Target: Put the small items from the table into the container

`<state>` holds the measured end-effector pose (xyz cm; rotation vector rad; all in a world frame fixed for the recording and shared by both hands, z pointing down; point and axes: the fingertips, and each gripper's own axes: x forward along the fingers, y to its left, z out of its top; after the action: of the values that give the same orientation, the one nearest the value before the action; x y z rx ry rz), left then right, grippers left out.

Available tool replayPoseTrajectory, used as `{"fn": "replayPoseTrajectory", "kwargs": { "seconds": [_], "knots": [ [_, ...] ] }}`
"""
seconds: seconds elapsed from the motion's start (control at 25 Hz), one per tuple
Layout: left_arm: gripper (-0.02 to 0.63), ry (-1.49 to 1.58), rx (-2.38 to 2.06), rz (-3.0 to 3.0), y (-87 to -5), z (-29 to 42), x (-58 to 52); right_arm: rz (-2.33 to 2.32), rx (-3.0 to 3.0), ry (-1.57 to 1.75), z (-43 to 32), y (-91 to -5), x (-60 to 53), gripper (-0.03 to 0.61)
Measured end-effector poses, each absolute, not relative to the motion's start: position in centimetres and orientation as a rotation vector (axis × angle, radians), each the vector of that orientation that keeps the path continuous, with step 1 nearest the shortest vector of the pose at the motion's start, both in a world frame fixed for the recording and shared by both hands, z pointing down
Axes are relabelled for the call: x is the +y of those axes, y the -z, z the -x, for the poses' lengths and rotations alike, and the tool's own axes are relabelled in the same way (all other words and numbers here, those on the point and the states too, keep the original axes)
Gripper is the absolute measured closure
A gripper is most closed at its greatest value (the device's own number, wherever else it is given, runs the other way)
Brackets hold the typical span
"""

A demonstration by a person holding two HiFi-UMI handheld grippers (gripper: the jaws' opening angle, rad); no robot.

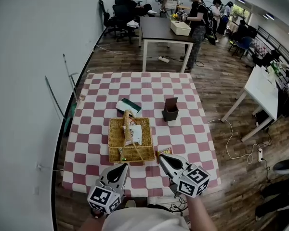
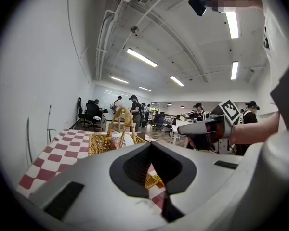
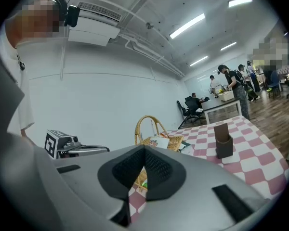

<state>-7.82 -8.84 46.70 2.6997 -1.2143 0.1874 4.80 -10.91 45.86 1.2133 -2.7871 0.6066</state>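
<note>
Head view | left gripper (image 1: pixel 119 167), right gripper (image 1: pixel 162 158): jaws together, empty, poised by basket (image 1: pixel 111 138) | packet (image 1: pixel 166 150) outside it, likely next.

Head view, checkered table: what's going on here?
A person holds the left gripper and right gripper, both shut and empty, at the near edge of the red-and-white checkered table. The handled wicker basket already contains a few packets. A small colourful packet lies beside its near right corner, just ahead of the right gripper; a green-and-white packet and a brown box sit farther back.
</note>
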Motion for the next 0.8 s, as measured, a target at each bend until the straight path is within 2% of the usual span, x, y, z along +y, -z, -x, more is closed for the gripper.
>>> {"fn": "replayPoseTrajectory", "kwargs": {
  "seconds": [0.8],
  "knots": [
    [0.627, -0.198, -1.157, -2.722, -47.1, 7.4, -8.2, -1.332, -2.753, -0.511, -7.1, -46.5, -6.4, 0.586]
  ]
}}
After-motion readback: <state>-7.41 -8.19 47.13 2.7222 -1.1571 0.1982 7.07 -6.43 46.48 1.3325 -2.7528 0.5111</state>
